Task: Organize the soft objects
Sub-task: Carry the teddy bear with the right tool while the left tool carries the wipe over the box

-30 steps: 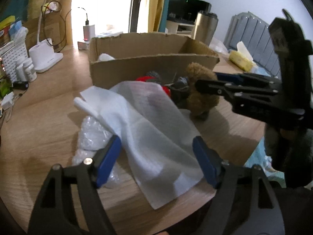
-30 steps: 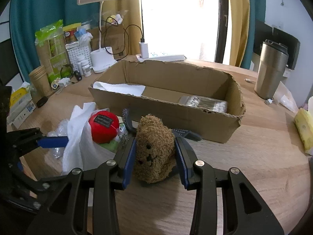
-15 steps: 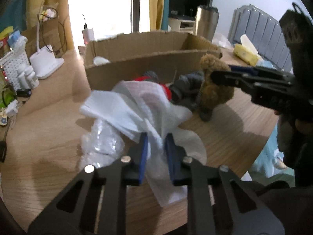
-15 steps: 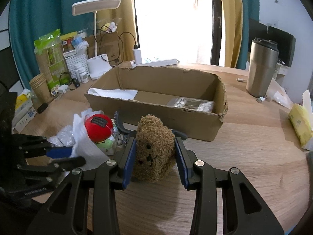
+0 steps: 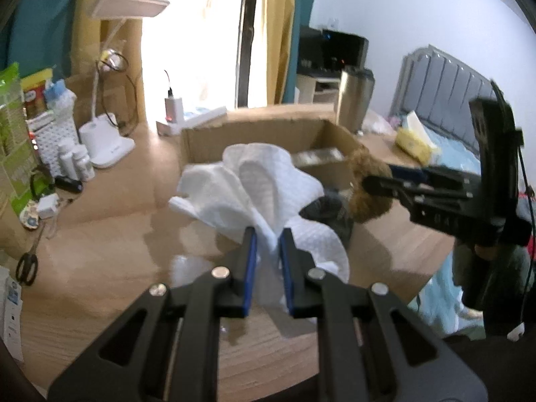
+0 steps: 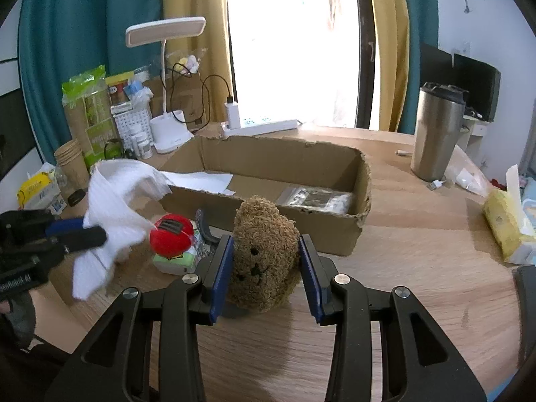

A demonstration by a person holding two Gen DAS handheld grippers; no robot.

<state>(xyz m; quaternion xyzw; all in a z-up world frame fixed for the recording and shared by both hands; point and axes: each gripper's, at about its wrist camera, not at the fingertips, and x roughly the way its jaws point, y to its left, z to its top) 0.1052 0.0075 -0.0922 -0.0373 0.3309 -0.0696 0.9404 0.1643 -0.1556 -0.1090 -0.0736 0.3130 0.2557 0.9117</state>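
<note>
The left gripper (image 5: 268,248) pinched a white cloth (image 5: 254,184) lifted clear of the tabletop (image 6: 418,251), and the right gripper (image 6: 264,261) clamped a brown plush bear (image 6: 264,251). Both of the 2 faced the cardboard box (image 6: 335,234), which lay straight ahead, its long side crosswise.

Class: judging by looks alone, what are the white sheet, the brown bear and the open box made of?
White sheet: probably nonwoven cloth or paper towel; dimpled, matte, limp.
Brown bear: plush with nubby, curly pile.
Open box: corrugated cardboard; dull brown with ragged torn edges.
</note>
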